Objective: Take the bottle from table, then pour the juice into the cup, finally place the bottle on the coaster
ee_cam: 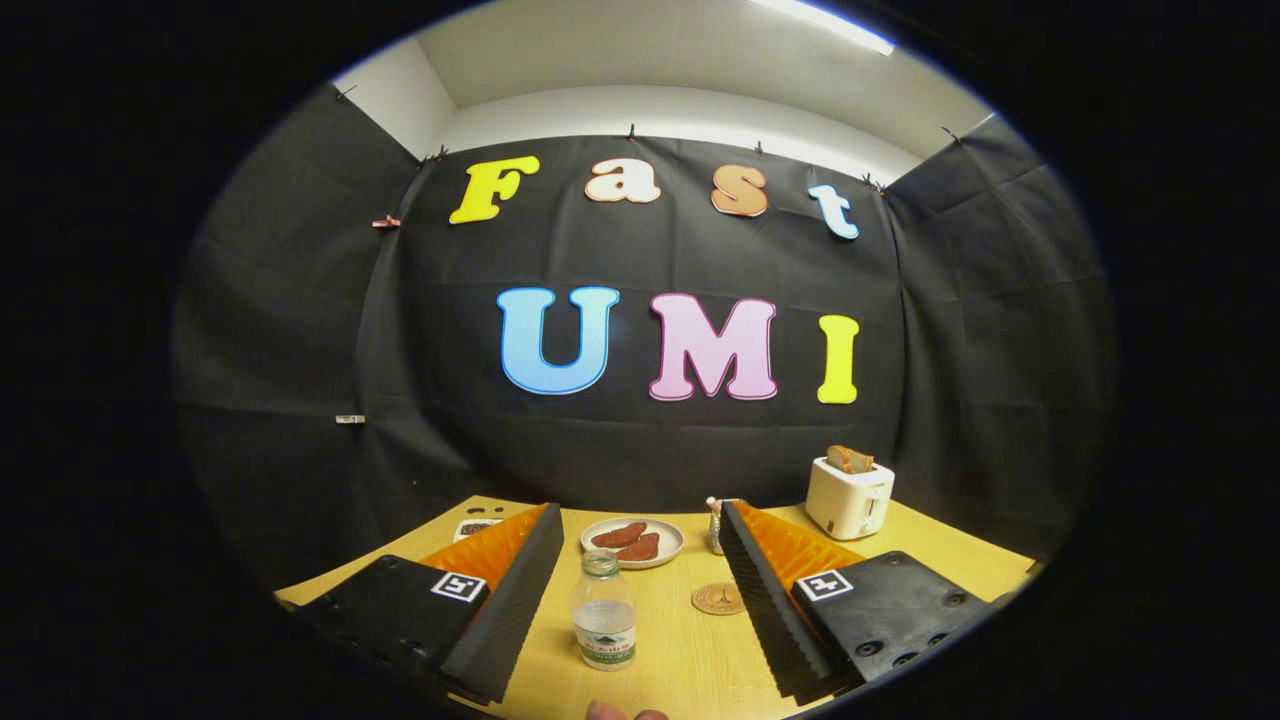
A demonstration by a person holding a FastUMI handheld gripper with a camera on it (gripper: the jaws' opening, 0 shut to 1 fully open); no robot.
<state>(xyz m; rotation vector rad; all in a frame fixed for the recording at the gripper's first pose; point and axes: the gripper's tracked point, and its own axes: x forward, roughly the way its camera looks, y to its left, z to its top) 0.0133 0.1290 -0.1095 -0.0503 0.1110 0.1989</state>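
Two ridged black fingers (510,600) of the jaws stand spread wide over the wooden worktop (690,665), pinching nothing, each backed by an orange panel and a black block carrying one square marker. At the very near edge, below the gap, a small pale rounded shape (610,712) pokes in; it is cut off and cannot be told for certain.

Between the fingers, nearer the left one but touching neither, stands one clear plastic bottle (604,612), upright, capped, with a green-and-white label and a low level of liquid. Just right of it and slightly farther on lies one round brown coaster (717,599), flat on the wood, close beside the right finger, its right edge partly hidden by it.

Beyond the bottle sits one pale plate (632,541) holding two dark reddish pieces. To its right, one small cup-like vessel (716,525) stands half hidden behind the tip of the right finger, so its shape is hard to make out. Past the left finger, one small dish (476,526) with dark contents is partly covered by the orange panel. Farthest right stands one cream toaster (849,496) with toast sticking out of its top, near the black cloth wall.
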